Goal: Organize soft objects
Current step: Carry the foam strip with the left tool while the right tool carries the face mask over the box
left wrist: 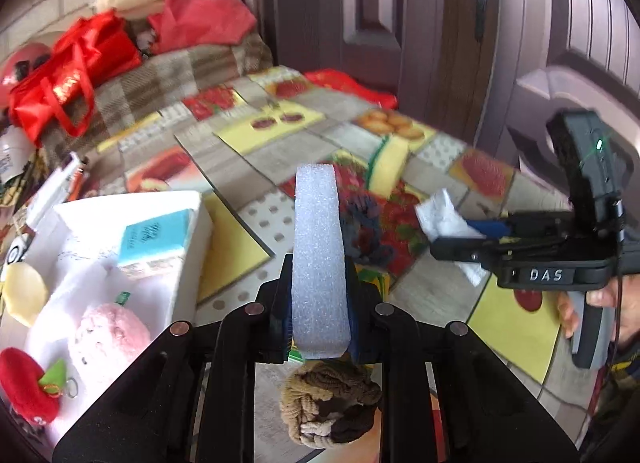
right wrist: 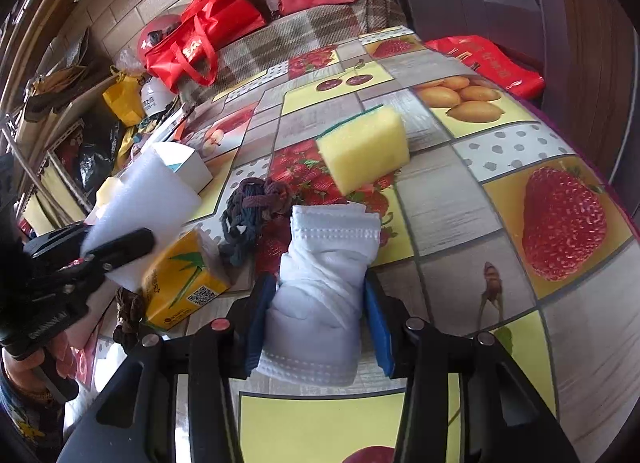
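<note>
The left gripper (left wrist: 320, 303) is clamped on a white foam slab (left wrist: 318, 259), holding it upright by its lower end, with the pads pressed into both broad faces; it hangs above the fruit-print tablecloth (left wrist: 248, 143), just right of a white box (left wrist: 192, 255) that already contains a pink plush ball (left wrist: 112, 335), a red plush apple (left wrist: 24, 387) and a blue-topped sponge (left wrist: 156, 239). The right gripper (right wrist: 320, 291) grips a folded white cloth (right wrist: 324, 287) between its blue pads, low over the table. The foam looks very light and springy: it probably dents under the pads and recovers, so a grip across the flat faces near one end, as here, seems sound, though the long free end could wobble or catch the box rim. The cloth is limp and would likely unroll if pinched at an edge; taking the whole bundle across its middle is the safer hold. Loose on the table lie a yellow sponge (right wrist: 364, 147), a dark tangle of cord (right wrist: 256, 215), a brown tangle of cord (left wrist: 328, 403) and a yellow tissue pack (right wrist: 184, 283). The sponge should squash and hold easily; the cords will likely sag and trail, so gather them at the thickest clump.
</note>
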`<state>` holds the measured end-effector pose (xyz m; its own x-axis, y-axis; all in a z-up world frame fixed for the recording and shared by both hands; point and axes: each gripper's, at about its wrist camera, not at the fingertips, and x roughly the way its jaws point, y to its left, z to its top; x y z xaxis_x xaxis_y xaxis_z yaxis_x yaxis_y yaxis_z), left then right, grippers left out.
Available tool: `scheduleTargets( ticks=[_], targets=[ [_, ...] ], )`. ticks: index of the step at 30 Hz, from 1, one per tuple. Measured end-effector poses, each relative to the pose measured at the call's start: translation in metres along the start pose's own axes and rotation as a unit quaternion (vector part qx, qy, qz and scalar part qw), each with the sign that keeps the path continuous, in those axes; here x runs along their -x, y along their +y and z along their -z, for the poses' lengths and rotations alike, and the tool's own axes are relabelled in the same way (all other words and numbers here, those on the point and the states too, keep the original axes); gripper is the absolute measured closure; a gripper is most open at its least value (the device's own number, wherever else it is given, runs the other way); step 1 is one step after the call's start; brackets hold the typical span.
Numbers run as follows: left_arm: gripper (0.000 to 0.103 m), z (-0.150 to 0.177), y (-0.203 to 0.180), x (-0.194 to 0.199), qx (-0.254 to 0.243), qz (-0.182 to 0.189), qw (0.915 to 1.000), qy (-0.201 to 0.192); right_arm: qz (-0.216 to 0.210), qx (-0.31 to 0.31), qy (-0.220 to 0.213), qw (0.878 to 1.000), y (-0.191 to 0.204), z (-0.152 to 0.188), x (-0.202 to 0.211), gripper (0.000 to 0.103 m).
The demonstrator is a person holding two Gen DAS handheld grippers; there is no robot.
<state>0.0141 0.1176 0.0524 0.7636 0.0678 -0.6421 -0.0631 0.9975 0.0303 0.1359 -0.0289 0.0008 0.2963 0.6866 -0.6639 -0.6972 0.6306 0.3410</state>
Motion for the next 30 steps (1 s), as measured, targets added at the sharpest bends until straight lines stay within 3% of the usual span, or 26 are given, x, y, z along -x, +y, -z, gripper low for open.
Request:
scheduleTargets(
  ticks=[2,6,9,13,20,30],
  targets=[
    [0.084,0.000,0.004,0.012,0.011,-0.008,0.9993,-0.035,0.002,-0.008,-0.008,1.000,-0.003,0.000,0.003,0.059],
    [0.084,0.003,0.013,0.040,0.018,-0.058,0.9929,-0.102,0.010,-0.016,-0.055,0.998,-0.005,0.000,0.023,0.059],
    [0.084,0.006,0.034,0.056,0.045,-0.067,0.9884,-0.128,0.025,-0.020,-0.087,0.996,-0.003,0.000,0.039,0.059],
    [0.084,0.007,0.058,0.068,0.078,-0.067,0.9844,-0.143,0.022,-0.033,-0.112,0.993,0.001,-0.009,0.057,0.059],
    [0.084,0.009,0.069,0.074,0.090,-0.086,0.9801,-0.155,0.004,-0.027,-0.166,0.986,0.024,-0.024,0.088,0.059],
    [0.084,0.014,0.087,0.095,0.121,-0.098,0.9711,-0.181,-0.010,0.001,-0.187,0.982,0.054,-0.035,0.101,0.059]
  ],
)
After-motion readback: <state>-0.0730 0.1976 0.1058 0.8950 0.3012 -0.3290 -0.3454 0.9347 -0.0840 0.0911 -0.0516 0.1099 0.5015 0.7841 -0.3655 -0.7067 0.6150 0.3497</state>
